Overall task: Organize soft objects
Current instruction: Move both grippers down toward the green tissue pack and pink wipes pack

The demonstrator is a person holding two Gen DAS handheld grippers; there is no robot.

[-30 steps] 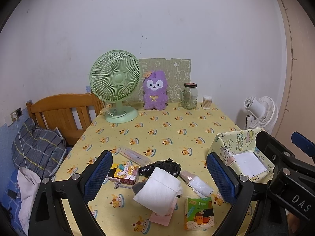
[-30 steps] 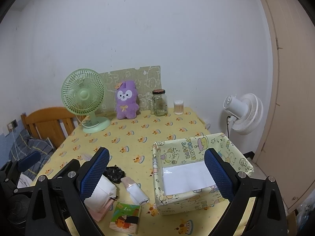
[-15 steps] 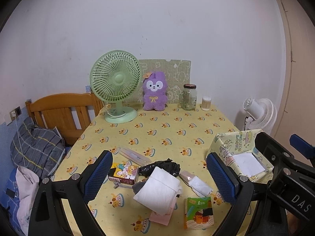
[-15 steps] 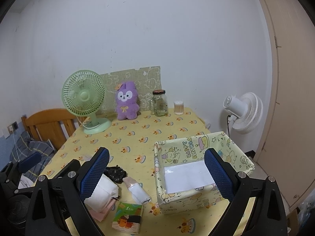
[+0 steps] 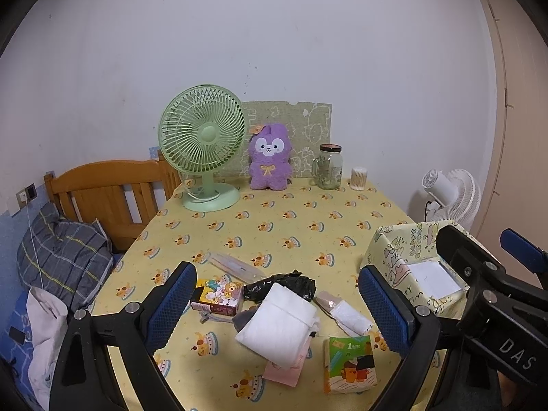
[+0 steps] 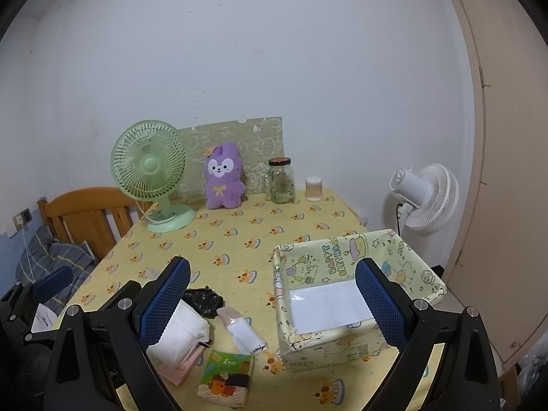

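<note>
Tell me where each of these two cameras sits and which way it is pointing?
Left wrist view: rides on the left gripper, looking forward over the table's near pile, the folded white cloth in the middle; its own two blue-padded fingers frame the shot, and the right gripper pokes in at right.
Right wrist view: rides on the right gripper, aimed at the open patterned box; its own fingers show, with the left gripper at the left edge.
Both share the green fan, the purple plush and the box.
</note>
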